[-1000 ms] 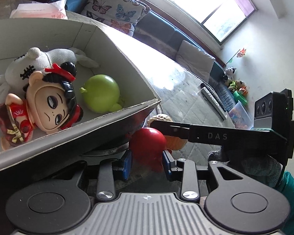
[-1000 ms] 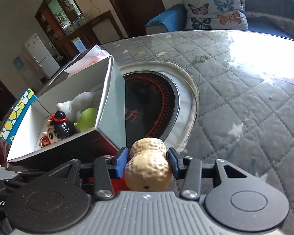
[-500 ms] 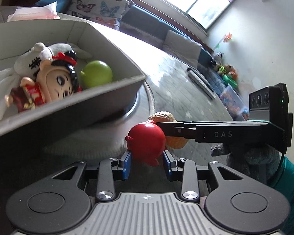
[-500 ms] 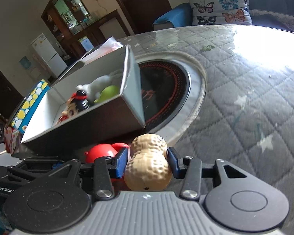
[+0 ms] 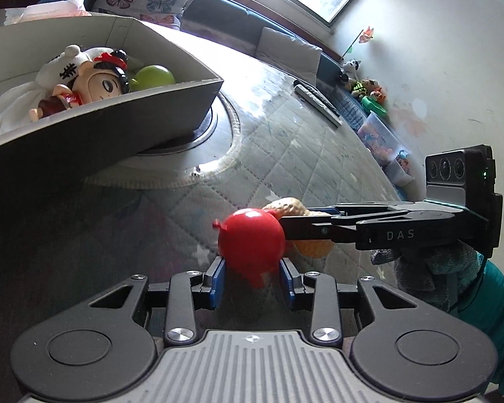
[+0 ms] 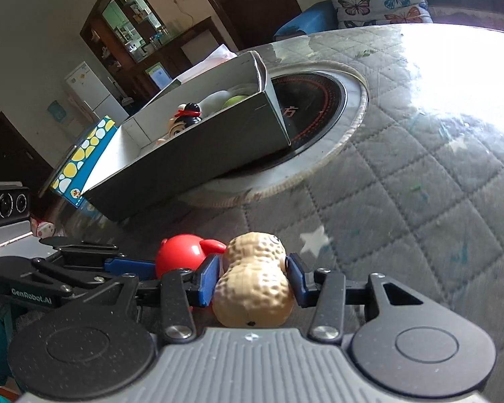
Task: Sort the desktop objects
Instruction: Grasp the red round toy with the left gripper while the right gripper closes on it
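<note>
My left gripper (image 5: 252,277) is shut on a red round toy (image 5: 251,241), just above the quilted table cover. My right gripper (image 6: 253,277) is shut on a tan peanut toy (image 6: 253,288). The two toys sit side by side, almost touching; the red toy (image 6: 181,257) and the left gripper show at the left of the right wrist view, the peanut (image 5: 314,247) and the right gripper behind the red toy in the left wrist view. The grey cardboard box (image 5: 84,127) stands further back on the left and holds a doll (image 5: 90,87), a white plush (image 5: 13,100) and a green ball (image 5: 153,75).
The box (image 6: 198,147) rests partly over a round black hob (image 6: 316,104) set in the table. A blue and yellow carton (image 6: 80,158) lies beyond the box. A remote (image 5: 316,99) lies far back on the table. A sofa with cushions runs behind.
Both grippers have pulled back and down from the box with their toys still held. The box now looks farther away and higher in both views.
</note>
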{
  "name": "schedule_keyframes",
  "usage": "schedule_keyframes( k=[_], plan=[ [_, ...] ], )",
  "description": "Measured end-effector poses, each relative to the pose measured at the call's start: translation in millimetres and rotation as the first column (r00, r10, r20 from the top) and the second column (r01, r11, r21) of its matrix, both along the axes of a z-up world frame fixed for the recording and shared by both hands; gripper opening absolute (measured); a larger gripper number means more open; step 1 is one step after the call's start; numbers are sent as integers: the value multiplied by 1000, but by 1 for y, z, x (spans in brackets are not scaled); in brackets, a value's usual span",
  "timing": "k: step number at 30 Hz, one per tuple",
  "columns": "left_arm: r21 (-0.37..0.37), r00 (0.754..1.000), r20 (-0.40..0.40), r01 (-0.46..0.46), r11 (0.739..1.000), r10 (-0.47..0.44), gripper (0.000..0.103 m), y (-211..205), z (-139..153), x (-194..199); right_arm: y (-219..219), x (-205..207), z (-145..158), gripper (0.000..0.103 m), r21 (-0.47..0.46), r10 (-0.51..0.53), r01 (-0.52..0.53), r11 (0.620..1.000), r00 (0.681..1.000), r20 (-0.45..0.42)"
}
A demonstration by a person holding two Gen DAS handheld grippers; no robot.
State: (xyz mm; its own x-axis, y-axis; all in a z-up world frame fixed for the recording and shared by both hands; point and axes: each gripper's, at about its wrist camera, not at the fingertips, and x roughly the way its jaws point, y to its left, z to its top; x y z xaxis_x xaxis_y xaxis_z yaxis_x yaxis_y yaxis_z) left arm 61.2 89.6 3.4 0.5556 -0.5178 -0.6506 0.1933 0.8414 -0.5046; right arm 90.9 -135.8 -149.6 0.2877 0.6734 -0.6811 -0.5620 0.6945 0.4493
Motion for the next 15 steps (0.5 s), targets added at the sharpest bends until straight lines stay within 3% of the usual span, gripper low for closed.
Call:
schedule_keyframes(
  k=[6,15],
  plan=[
    [17,1000,11,-11,1000,11,36,1,3,-10,-8,-3,2,46,-10,-56,57,998,998,40],
    [-27,997,44,-70,997,71,37,11,11,-12,6,-27,21,49,-161,-18,61,985,967,256]
  ],
)
